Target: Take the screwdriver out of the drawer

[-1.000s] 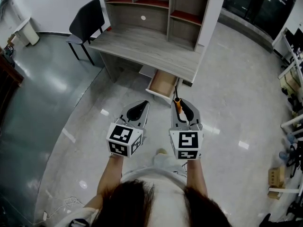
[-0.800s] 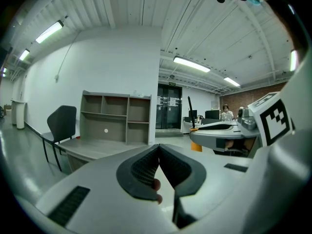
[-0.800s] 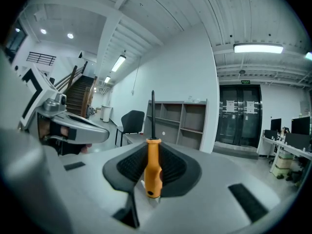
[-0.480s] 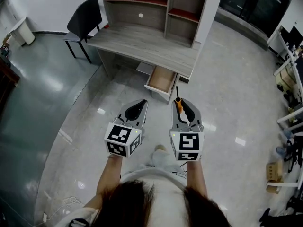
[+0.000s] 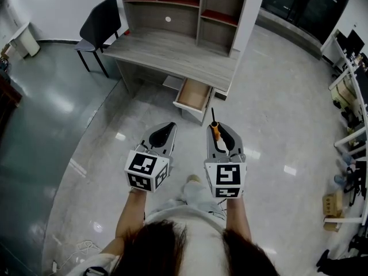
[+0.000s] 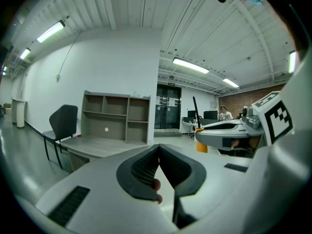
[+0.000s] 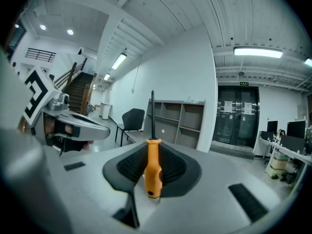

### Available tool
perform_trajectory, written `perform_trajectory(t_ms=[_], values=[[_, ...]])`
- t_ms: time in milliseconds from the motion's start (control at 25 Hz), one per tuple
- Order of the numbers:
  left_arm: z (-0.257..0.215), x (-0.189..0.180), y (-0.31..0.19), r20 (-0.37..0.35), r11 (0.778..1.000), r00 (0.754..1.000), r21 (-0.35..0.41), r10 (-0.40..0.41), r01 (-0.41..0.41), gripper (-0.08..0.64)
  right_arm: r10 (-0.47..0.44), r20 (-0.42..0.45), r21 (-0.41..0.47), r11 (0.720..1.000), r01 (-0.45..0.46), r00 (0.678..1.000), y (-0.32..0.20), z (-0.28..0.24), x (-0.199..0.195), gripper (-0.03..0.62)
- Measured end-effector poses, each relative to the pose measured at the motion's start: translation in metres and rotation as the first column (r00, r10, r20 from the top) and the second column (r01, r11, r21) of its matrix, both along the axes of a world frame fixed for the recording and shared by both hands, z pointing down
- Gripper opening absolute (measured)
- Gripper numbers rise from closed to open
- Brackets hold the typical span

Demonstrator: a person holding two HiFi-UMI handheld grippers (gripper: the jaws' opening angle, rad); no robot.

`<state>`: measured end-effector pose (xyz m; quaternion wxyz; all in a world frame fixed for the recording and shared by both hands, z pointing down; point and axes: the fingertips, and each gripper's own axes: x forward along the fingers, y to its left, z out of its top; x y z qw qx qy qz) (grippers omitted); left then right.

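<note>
Screwdriver [image 7: 153, 172] pinched by right gripper [image 5: 221, 130], center frame; left gripper [image 5: 167, 128] jaws pressed together, empty. Loose pinch could drop it.

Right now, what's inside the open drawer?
The drawer shows a bare wooden bottom; its rear, under the desk, is hidden. The screwdriver sits in the right gripper.

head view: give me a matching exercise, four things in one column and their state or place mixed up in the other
1 screwdriver
2 drawer
3 chair
4 left gripper

a pulled open under the desk
b jaws shut, nothing between them
c clamped in the right gripper
d standing at the desk's end

Pairs: 1-c, 2-a, 3-d, 4-b
</note>
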<state>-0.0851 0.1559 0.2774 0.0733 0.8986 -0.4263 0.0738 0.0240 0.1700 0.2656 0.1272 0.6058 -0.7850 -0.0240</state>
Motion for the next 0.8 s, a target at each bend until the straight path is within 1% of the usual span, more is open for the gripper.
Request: perform_trajectory(t_ms=[800], values=[[-0.004, 0.02, 0.002, 0.0, 1.0, 1.0, 0.013, 0.017, -0.017, 0.017, -0.017, 0.016, 0.012, 1.0, 0.017, 1.0, 0.0, -0.005, 0.008, 0.083]])
